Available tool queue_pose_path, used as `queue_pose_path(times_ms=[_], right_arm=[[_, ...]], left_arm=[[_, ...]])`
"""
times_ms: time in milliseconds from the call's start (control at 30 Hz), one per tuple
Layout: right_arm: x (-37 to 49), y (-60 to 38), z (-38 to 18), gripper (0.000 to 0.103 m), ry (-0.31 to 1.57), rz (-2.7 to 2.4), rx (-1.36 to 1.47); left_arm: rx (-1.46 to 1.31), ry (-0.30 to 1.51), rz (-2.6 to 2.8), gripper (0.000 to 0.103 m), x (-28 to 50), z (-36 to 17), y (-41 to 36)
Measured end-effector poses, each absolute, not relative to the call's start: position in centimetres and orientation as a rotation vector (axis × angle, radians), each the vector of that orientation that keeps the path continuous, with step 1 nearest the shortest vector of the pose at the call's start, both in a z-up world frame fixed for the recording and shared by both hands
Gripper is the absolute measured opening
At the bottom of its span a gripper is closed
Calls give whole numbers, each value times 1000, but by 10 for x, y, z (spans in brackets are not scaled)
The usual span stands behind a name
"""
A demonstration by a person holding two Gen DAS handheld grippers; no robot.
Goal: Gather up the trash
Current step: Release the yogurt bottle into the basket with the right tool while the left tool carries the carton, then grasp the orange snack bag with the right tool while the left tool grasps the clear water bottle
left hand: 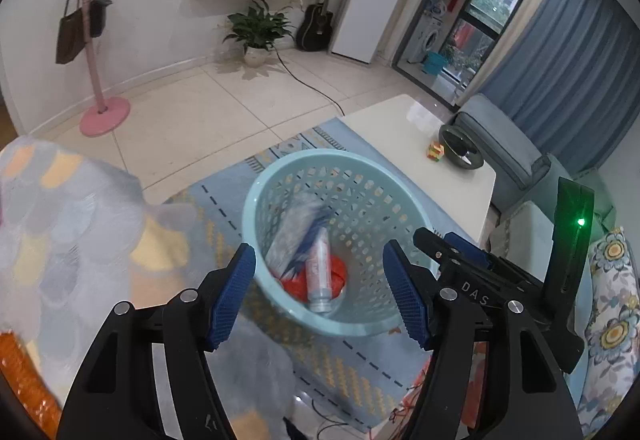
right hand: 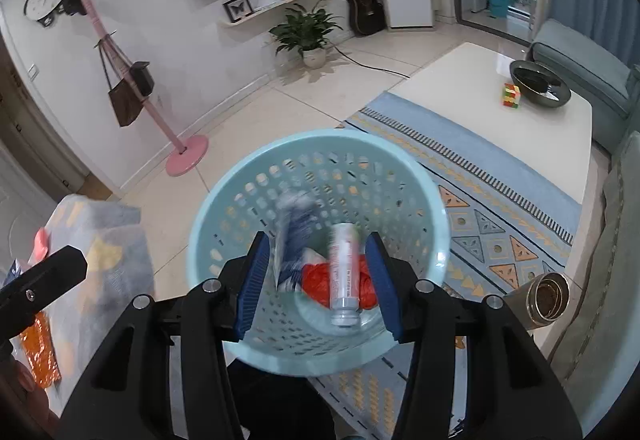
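A light blue perforated basket (left hand: 372,168) (right hand: 256,160) stands on the patterned rug. Inside lie a white tube-shaped bottle (left hand: 320,272) (right hand: 343,272), a crumpled red wrapper (left hand: 338,274) (right hand: 316,280) and a blurred grey-and-blue packet (left hand: 296,236) (right hand: 296,236). My left gripper (left hand: 320,296) is open and empty above the basket's near rim. My right gripper (right hand: 318,284) is open and empty directly over the basket. The right gripper's body (left hand: 492,272) shows beside the left one.
A white coffee table (left hand: 400,136) (right hand: 460,88) holds a colour cube (right hand: 511,95) and a dark bowl (right hand: 540,84). A blanket-covered seat (left hand: 80,224) with an orange packet (right hand: 40,344) is at left. A brass cup (right hand: 548,298) lies at right. A pink coat stand (left hand: 104,116) is behind.
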State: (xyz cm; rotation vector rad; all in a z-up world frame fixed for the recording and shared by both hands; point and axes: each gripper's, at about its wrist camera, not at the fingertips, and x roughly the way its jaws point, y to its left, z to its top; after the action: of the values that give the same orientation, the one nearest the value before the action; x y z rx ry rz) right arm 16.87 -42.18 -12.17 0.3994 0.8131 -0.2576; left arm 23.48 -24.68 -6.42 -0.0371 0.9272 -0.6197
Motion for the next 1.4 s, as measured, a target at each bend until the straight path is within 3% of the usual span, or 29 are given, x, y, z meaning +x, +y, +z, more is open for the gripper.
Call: queue_pose_path(times_ms=[333,767,900,1100,1400], right_arm=[[150,-351,-68,47,728,-107,298],[136,-201,-27,47,667,266,166],[137,-154,-36,60,703,365,137],[139,-95,-61,71,757,435,55],[146,-53,-94,75,786,424,-80]], left_arm=[[-82,778,-483,65,184,-16,-173],[-310,656,-25,80,126,13,11],[-380,664,76,83,116,7,61],[-528,762,168,83,124,-30,113],[-702,825,202,83,146,-77,131]])
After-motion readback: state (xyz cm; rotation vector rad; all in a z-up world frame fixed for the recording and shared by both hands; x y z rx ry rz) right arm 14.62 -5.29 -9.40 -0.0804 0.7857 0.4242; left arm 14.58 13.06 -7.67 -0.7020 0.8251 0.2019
